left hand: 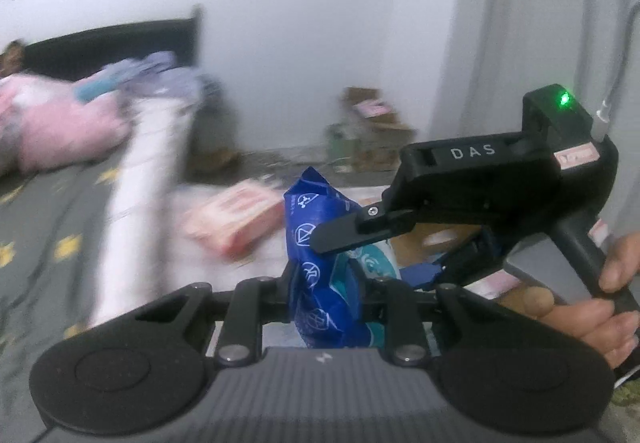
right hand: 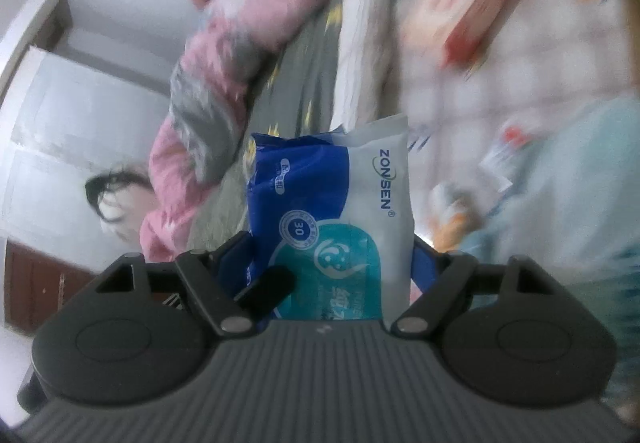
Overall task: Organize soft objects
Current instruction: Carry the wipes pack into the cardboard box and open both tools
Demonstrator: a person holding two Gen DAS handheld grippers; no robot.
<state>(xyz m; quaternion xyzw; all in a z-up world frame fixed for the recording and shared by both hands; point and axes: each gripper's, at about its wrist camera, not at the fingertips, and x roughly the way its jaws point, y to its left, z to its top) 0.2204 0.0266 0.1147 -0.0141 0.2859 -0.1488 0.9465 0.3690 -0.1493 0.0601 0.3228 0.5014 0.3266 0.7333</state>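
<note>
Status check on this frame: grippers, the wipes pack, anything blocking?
Left gripper shut on wipes pack. Right gripper also around it, grip unclear. Nothing blocking.

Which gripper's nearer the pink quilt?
Left, probably. Left gripper, shut on the wipes pack, has the pink quilt ahead-left; right gripper comes in from the pack's right.

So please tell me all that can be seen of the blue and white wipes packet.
The blue and white soft plastic wipes packet is a flat pouch with a teal panel, a round "30" badge and the word ZONSEN on its white side. It looks crinkled and stands on edge, lifted off the bed. The left gripper is shut on one end of it. The jaws of the right gripper stand on either side of it, with one black finger across its face.
</note>
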